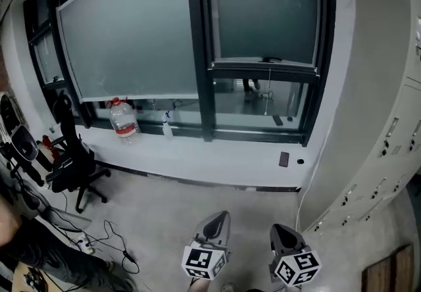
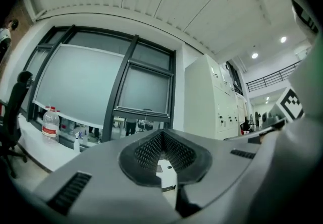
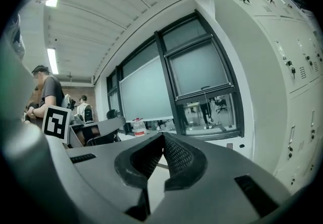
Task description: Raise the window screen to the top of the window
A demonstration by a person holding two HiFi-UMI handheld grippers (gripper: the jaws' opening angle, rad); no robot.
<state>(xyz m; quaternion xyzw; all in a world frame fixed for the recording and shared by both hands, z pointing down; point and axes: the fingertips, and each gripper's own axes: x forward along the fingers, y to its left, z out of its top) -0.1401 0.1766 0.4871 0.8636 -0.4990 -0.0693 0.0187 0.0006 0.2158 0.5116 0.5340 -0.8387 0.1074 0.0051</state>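
Straight ahead in the head view, bare floor (image 1: 197, 202) lies open between the windowsill (image 1: 223, 156) and the left gripper (image 1: 219, 217) and right gripper (image 1: 281, 229) at lower centre. Lockers (image 1: 375, 106) crowd the right edge. A water bottle (image 1: 123, 120) stands on the sill, its contents unclear. The window screen (image 1: 263, 14) hangs upper right, its bottom bar horizontal above clear glass.

Left gripper view: jaws pressed together, nothing between.

Right gripper view: jaws likewise meeting, empty.

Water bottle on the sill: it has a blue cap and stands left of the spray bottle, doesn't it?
Not quite. The water bottle has a red cap, not a blue one, as the head view shows. It does stand on the sill, left of the spray bottle.
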